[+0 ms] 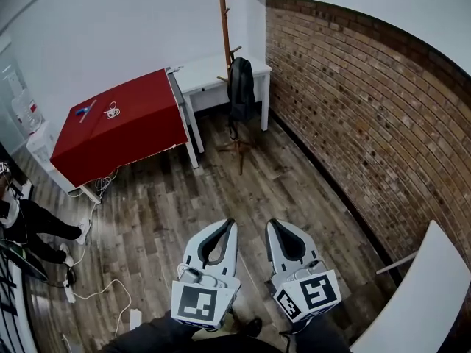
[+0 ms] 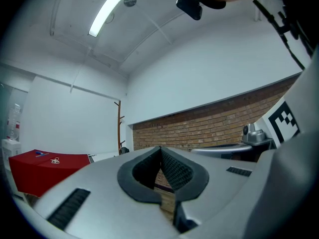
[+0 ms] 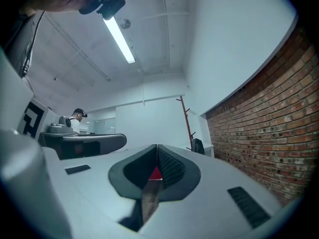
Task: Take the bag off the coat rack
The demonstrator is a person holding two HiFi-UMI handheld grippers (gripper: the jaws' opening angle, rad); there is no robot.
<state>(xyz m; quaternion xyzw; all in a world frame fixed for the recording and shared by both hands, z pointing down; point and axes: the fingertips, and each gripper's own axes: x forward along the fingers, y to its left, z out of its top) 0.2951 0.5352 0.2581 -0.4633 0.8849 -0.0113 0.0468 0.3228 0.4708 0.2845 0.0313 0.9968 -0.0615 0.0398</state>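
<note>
Black bag [image 1: 241,88]: hanging on coat rack [image 1: 222,20] beside table [image 1: 210,70]
Left tongs [image 1: 232,223]: together, empty
Right tongs [image 1: 270,223]: together, empty

View steeply down into a room with a wooden plank floor [image 1: 221,190], where a tall wooden coat rack [image 1: 223,28] stands at the far end with a dark bag [image 1: 241,87] hanging from it. Just beside the coat rack, touching or nearly so, is a white desk [image 1: 202,72]; further to its left stands a table under a red cloth [image 1: 125,123], and to its right a brick wall [image 1: 353,101] runs along the room. Well in front of the coat rack, at the near edge, the left gripper [image 1: 231,223] and the right gripper [image 1: 271,223] sit side by side, pointing toward it, each with its jaws closed together.
</note>
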